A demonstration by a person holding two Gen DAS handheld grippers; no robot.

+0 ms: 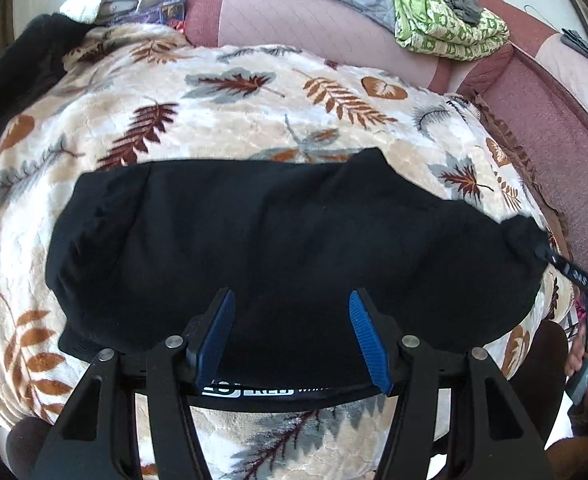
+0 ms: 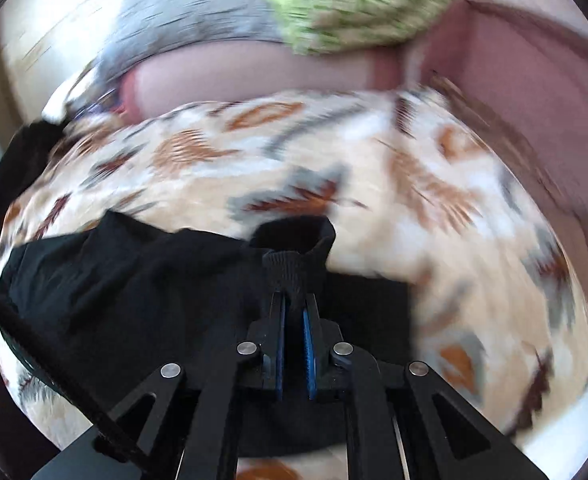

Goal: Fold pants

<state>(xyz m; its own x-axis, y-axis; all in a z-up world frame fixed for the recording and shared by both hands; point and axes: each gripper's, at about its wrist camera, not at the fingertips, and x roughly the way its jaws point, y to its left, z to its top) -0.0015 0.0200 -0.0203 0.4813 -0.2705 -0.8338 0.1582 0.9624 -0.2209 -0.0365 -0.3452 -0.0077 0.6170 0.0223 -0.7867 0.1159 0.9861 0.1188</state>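
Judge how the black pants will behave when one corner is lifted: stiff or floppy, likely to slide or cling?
Probably floppy: the pants bunch into a soft peak where the right tool pinches them. Likely light, since that small pinch lifts the corner. They may cling rather than slide, as the blanket beneath looks plush.

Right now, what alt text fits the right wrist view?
Right gripper, jaws closed, pinches a bunched edge of black pants lying on a leaf-print blanket. The picture is motion-blurred.
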